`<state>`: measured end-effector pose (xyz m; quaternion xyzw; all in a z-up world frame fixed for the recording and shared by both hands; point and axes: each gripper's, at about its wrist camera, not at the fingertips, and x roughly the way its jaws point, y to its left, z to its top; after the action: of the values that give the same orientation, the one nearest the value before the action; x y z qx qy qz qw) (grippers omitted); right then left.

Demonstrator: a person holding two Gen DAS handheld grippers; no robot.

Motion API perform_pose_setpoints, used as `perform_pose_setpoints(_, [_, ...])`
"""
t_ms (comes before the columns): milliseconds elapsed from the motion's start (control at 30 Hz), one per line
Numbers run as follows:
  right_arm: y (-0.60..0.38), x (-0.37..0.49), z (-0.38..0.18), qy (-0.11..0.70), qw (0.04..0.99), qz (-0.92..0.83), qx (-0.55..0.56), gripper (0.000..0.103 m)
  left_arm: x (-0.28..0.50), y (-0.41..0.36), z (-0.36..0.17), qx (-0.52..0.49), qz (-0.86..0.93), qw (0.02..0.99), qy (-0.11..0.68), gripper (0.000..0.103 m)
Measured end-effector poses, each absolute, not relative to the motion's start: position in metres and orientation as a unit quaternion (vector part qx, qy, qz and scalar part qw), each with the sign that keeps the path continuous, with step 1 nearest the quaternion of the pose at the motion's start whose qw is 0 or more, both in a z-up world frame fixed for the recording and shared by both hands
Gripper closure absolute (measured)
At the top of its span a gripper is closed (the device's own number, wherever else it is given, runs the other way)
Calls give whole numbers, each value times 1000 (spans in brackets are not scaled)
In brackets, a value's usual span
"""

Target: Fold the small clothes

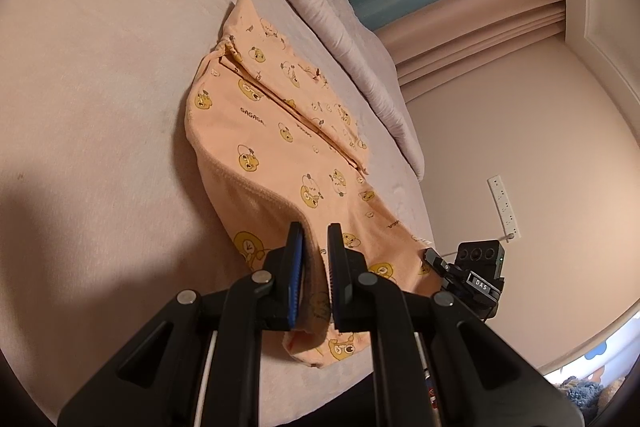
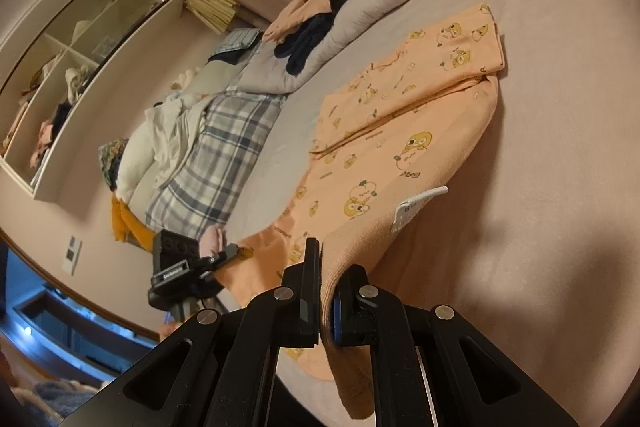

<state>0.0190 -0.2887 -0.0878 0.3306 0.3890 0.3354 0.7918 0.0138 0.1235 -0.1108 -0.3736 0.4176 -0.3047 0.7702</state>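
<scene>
An orange garment (image 1: 280, 147) printed with yellow cartoon faces lies lengthwise on the pale pink bed sheet (image 1: 100, 107), partly folded along its middle. My left gripper (image 1: 316, 241) is shut on the garment's near hem and holds it slightly off the sheet. At the right of this view, my right gripper (image 1: 433, 258) pinches the same hem. In the right wrist view the garment (image 2: 400, 147) shows a white label (image 2: 420, 205) near the lifted edge. My right gripper (image 2: 333, 263) is shut on that edge, with cloth draped over one finger. My left gripper (image 2: 231, 251) grips the hem at the left.
A rolled grey quilt (image 1: 340, 39) runs along the bed's far side, with orange and dark clothes (image 2: 308, 23) heaped on it. A plaid pillow (image 2: 216, 147) and white bedding lie beyond. A wall shelf (image 2: 80, 67) and a power strip (image 1: 504, 205) are on the walls.
</scene>
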Motion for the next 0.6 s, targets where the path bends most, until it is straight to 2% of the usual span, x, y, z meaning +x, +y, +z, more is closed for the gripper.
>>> perform_pose_setpoints(600, [-287,25,-90,385,786,344,341,95,15,127,-109,-379,-306,767,417,94])
